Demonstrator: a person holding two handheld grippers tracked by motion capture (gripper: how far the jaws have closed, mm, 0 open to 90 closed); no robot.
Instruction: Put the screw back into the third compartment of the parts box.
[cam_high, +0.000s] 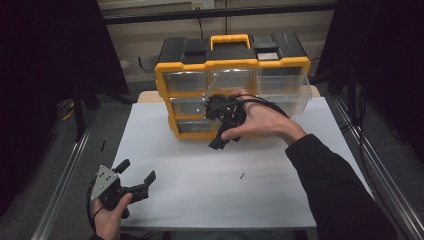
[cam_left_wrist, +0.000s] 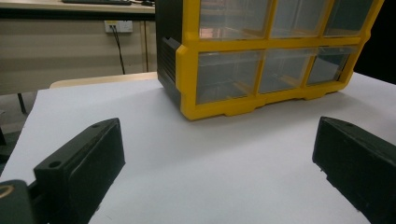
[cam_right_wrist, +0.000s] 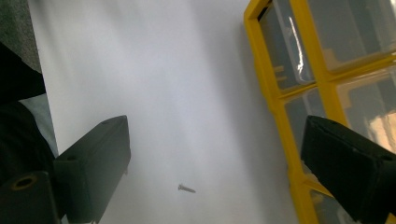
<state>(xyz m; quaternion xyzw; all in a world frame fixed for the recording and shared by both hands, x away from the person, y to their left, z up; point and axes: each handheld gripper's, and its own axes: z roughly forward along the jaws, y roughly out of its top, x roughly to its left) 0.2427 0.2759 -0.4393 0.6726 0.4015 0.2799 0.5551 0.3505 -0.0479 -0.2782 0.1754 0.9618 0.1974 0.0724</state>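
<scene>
My right claw (cam_high: 222, 131) gapes empty above a tiny silver screw (cam_right_wrist: 186, 188) lying flat on the white sheet (cam_high: 200, 170); my wrist tips it downward.

Pretty dim overall in the high view – the room around the table (cam_high: 200, 185) is nearly black and just the white top catches light from above. Soft shadows sit under the organizer (cam_high: 232, 75) and the right hand (cam_high: 260, 122). The clear drawers throw pale glare, with a sharp streak in the right gripper view. That view looks smeared, the screw (cam_right_wrist: 186, 188) tiny and soft. Up-close black jaws are out of focus – the left gripper view is sharper.
</scene>
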